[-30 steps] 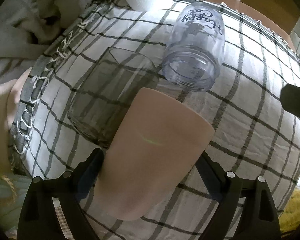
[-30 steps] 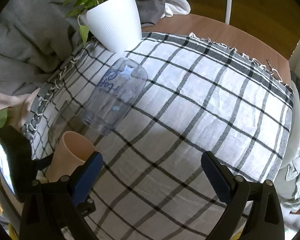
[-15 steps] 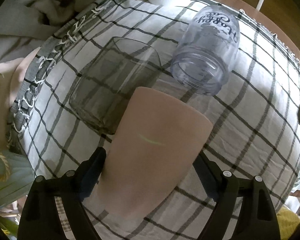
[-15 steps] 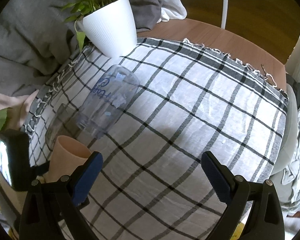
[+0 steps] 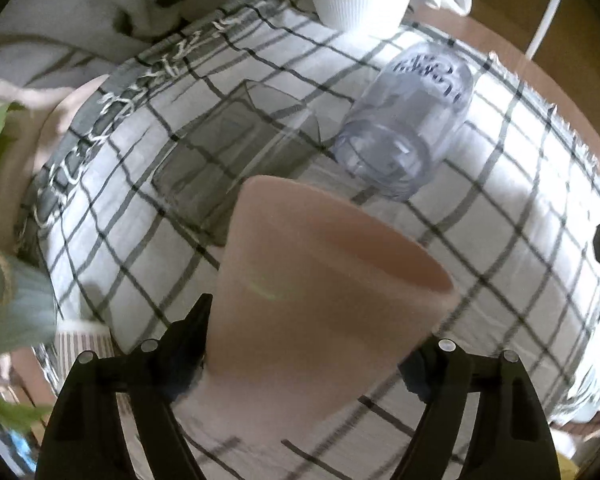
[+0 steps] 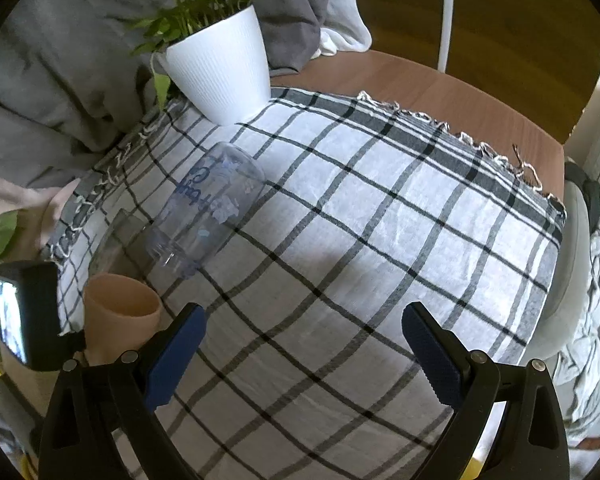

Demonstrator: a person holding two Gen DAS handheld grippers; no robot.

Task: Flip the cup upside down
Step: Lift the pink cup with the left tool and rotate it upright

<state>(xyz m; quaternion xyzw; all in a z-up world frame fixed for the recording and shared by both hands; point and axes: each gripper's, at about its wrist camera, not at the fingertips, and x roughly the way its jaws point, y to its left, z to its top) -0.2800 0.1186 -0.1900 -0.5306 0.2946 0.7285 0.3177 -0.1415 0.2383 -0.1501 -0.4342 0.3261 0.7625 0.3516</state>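
My left gripper is shut on a beige cup and holds it lifted above the checked tablecloth, its mouth tilted up and away from me. In the right wrist view the same beige cup shows at the lower left, mouth up, held by the left gripper's black body. My right gripper is open and empty above the cloth's front middle, apart from all the cups.
A clear jar with blue lettering lies on its side. A grey square glass lies beside it. A white plant pot stands at the cloth's far edge. Bare wooden table lies at the back right.
My left gripper has lifted the beige cup off the cloth and tipped it more upright, so its open mouth now shows. The right gripper has drawn back a little.
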